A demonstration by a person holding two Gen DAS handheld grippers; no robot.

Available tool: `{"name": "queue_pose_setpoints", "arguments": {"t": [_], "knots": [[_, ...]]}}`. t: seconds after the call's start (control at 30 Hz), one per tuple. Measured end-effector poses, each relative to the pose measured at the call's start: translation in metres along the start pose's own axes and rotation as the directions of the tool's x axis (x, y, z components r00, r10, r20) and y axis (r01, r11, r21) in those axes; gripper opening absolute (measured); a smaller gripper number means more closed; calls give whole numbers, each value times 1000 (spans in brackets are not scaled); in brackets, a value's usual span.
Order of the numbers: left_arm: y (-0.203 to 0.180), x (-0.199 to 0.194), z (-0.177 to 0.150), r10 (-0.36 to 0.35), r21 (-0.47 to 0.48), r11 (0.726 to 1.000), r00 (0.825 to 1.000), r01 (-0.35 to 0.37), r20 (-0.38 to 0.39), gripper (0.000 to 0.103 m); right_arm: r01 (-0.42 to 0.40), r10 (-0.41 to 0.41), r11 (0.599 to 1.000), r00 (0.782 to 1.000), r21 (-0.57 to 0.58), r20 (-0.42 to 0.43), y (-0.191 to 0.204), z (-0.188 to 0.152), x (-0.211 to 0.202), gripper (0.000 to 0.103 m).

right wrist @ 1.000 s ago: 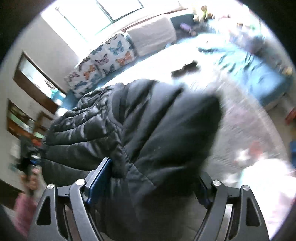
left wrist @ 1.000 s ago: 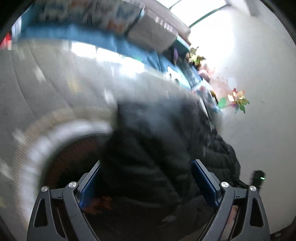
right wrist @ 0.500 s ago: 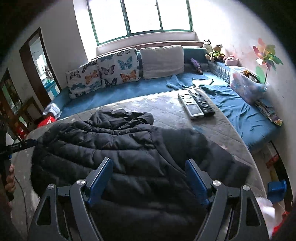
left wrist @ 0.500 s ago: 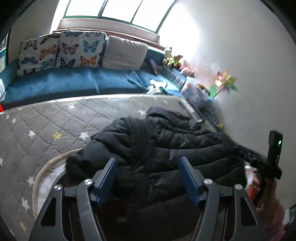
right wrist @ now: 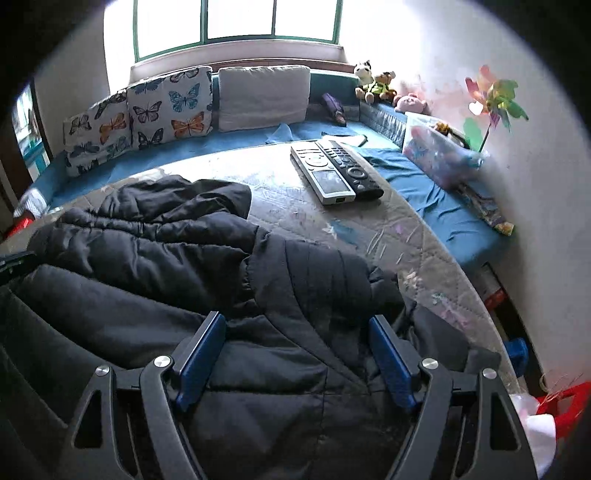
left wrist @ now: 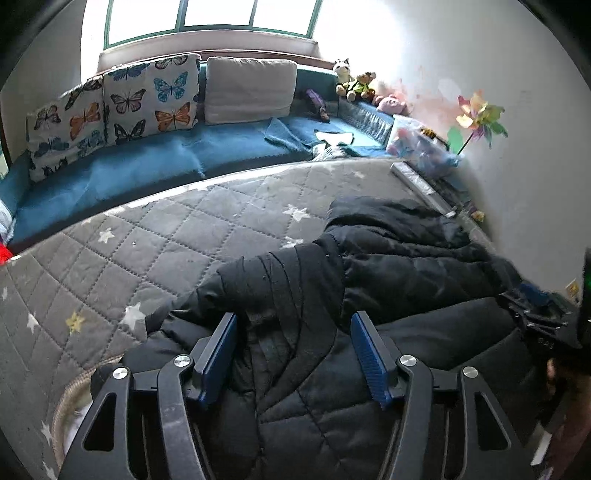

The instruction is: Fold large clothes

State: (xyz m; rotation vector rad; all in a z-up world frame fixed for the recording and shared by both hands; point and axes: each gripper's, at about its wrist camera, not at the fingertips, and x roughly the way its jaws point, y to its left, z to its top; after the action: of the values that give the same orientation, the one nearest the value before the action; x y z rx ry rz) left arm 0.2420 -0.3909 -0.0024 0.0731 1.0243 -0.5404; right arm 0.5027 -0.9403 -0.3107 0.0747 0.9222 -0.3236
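The room is bright, lit by a wide green-framed window (left wrist: pixel 210 14) set in the far wall above everything else. Below that window a blue cushioned bench (left wrist: pixel 147 162) runs along the wall and turns down the right side. Butterfly-print pillows (left wrist: pixel 147 99) and a plain grey pillow (left wrist: pixel 251 90) lean against the sill under the window, and soft toys (right wrist: pixel 376 83) sit at the bench's right corner, just right of the window. A coloured pinwheel (right wrist: pixel 495 99) stands against the white wall further right.

On the near side of the bench from the window is the work surface, a grey quilted mat with stars (left wrist: pixel 166 236).

The black puffer jacket (left wrist: pixel 388 266) lies spread on this mat, well down from the window, its hood toward the bench and a sleeve folded across the body.

Two remote controls (right wrist: pixel 336 170), one white and one black, lie side by side on the mat between jacket and window.

The left gripper (left wrist: pixel 291 345) hangs over the folded sleeve with its jaws closing; jacket fabric is between the blue pads, which do not visibly press on it. The right gripper (right wrist: pixel 297 349) stands wide apart over the jacket's other side, fabric below it, gripping nothing.
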Motion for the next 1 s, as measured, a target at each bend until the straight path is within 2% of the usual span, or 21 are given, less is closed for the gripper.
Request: {"name": "queue_pose_setpoints", "arguments": {"t": [0.07, 0.3, 0.4, 0.53, 0.63, 0.7, 0.9, 1.0], "knots": [[0, -2, 0, 17, 10, 1000, 1000, -17, 1, 66, 22, -22, 999, 1000, -25, 7, 4, 1, -2, 85], [-8, -52, -20, 46, 37, 998, 998, -48, 51, 68, -10, 11, 1000, 999, -11, 51, -2, -5, -33, 85], [-10, -78, -38, 20, 28, 999, 997, -22, 77, 68, -54, 55, 998, 997, -20, 61, 4, -14, -52, 85], [-23, -82, -59, 21, 78, 997, 998, -26, 61, 68, -65, 68, 996, 997, -63, 44, 15, -26, -55, 85], [-28, -82, -67, 47, 95, 994, 998, -52, 51, 68, -49, 50, 997, 998, -53, 28, 18, -28, -50, 85], [-30, -90, -70, 34, 92, 995, 998, -38, 47, 68, -30, 31, 999, 999, -44, 33, 20, -28, -57, 85], [-40, -126, -95, 28, 90, 995, 996, -36, 88, 68, -62, 65, 997, 995, -47, 70, 29, -44, -88, 85], [-47, -143, -115, 46, 99, 994, 995, -55, 89, 79, -70, 75, 996, 993, -59, 88, 37, -57, -103, 85]]}}
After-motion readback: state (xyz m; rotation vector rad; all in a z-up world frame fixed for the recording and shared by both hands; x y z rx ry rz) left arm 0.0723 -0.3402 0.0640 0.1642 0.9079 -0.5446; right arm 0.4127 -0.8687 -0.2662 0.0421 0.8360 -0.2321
